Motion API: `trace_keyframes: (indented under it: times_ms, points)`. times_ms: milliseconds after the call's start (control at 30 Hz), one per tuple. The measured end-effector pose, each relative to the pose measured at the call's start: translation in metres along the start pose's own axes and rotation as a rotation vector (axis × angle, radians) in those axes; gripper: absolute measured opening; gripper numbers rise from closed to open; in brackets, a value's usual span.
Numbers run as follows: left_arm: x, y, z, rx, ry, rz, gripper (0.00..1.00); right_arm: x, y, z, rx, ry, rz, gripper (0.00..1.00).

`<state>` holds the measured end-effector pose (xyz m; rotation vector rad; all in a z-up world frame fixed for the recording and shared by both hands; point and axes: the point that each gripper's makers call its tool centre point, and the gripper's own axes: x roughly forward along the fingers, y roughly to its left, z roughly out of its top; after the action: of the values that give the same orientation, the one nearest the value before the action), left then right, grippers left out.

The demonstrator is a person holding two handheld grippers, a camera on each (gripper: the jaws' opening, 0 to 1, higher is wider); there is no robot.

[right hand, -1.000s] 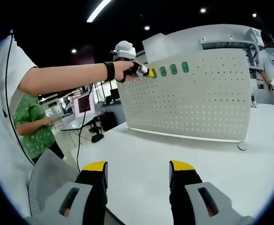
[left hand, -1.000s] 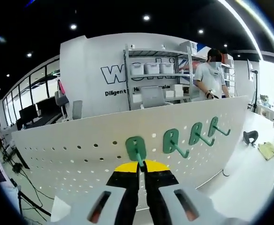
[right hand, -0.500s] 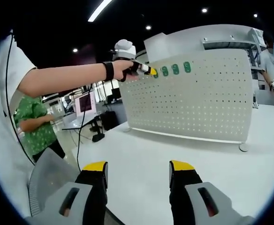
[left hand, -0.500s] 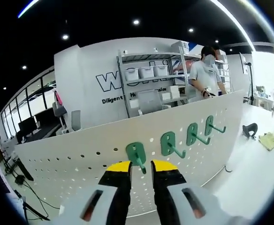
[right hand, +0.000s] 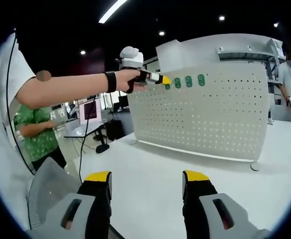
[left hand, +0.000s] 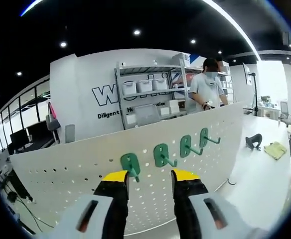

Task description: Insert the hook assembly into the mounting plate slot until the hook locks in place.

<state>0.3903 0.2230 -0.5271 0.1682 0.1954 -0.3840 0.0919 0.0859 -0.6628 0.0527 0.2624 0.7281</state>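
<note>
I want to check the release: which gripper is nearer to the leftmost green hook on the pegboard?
Left. The left gripper is open just in front of the leftmost green hook on the pegboard. The right gripper hangs open low over the table, far from it.

Open-plan lab/office workspace, shown by white pegboard on white table, shelving w/ storage bins, wall lettering, monitors, recessed ceiling lights.

Left gripper view: close to pegboard, level w/ its top edge, facing green hooks head-on. Right gripper view: low over white table, well back, facing same pegboard; hooks shared.
</note>
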Motion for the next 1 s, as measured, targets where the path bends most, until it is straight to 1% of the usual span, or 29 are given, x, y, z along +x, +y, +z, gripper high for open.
trace_keyframes:
  times_ms: [100,167,233,300,367,400,467,667,733,800,867,933,1000]
  points:
    - [-0.005,-0.001,-0.007,-0.014,0.016,-0.014,0.43,0.000,-0.001,0.002,-0.012,0.003,-0.003,0.59]
    - [-0.008,-0.002,-0.012,-0.017,0.018,-0.031,0.43,-0.001,-0.002,0.003,-0.021,0.007,-0.005,0.60]
    - [-0.015,-0.007,-0.015,-0.027,0.008,-0.056,0.46,-0.001,-0.003,0.004,-0.022,0.010,-0.004,0.61]
    - [-0.021,-0.010,-0.019,-0.033,0.006,-0.065,0.47,-0.001,-0.004,0.005,-0.033,0.012,-0.005,0.61]
    - [-0.026,-0.010,-0.024,-0.041,0.007,-0.070,0.47,-0.001,-0.005,0.007,-0.041,0.013,-0.006,0.61]
    - [-0.027,-0.009,-0.027,-0.037,0.014,-0.073,0.48,0.000,-0.005,0.009,-0.047,0.009,-0.007,0.62]
    - [-0.032,-0.010,-0.029,-0.046,0.008,-0.089,0.50,0.001,-0.007,0.013,-0.047,0.010,-0.009,0.62]
    - [-0.050,-0.017,-0.035,-0.053,0.000,-0.152,0.57,0.005,-0.009,0.021,-0.052,0.010,-0.017,0.64]
    - [-0.057,-0.019,-0.038,-0.051,-0.002,-0.162,0.58,0.007,-0.009,0.023,-0.051,0.010,-0.022,0.64]
    - [-0.064,-0.021,-0.042,-0.043,0.000,-0.175,0.60,0.008,-0.009,0.025,-0.049,0.011,-0.026,0.65]
    - [-0.072,-0.026,-0.045,-0.061,-0.010,-0.210,0.63,0.010,-0.008,0.028,-0.051,0.011,-0.031,0.65]
    - [-0.080,-0.028,-0.051,-0.039,-0.005,-0.218,0.63,0.012,-0.009,0.031,-0.051,0.006,-0.035,0.65]
    - [-0.087,-0.029,-0.055,-0.061,-0.008,-0.235,0.64,0.014,-0.008,0.034,-0.054,0.003,-0.038,0.65]
